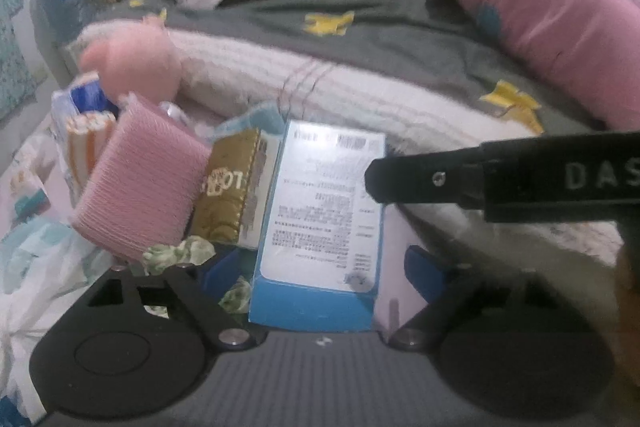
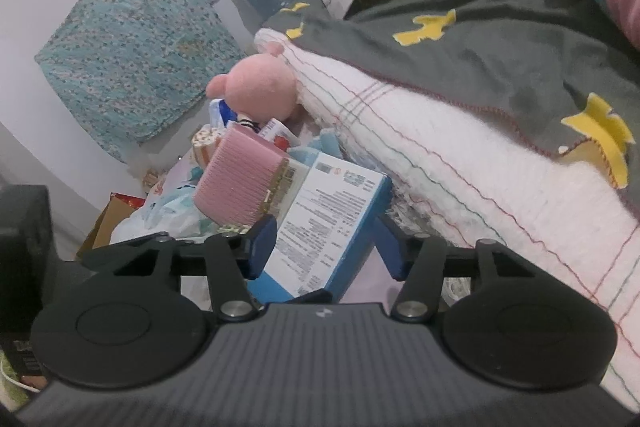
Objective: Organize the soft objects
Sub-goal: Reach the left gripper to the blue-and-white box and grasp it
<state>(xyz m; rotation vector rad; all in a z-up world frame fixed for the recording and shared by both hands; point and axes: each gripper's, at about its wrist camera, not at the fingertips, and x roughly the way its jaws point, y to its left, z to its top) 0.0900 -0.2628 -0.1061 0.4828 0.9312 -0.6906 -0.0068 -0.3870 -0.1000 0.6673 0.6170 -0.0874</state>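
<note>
A blue box with a white printed label (image 1: 320,219) lies on the bed among the clutter. My left gripper (image 1: 320,275) stands open around its near end, with a gap at each blue finger. In the right wrist view the same box (image 2: 332,219) lies between the blue fingers of my right gripper (image 2: 326,249), and a sliver of gap shows at the right finger (image 2: 390,251). A pink ribbed cushion (image 1: 140,183) leans left of the box, beside a gold quilted pouch (image 1: 228,195). A pink plush toy (image 2: 260,87) sits behind them.
A black bar lettered DAS (image 1: 500,179) reaches in from the right over the box's edge. A white knit blanket (image 2: 460,155) and a grey blanket with yellow shapes (image 2: 480,39) are heaped on the right. A long pink pillow (image 1: 520,7) lies beyond. Plastic bags (image 2: 172,211) crowd the left.
</note>
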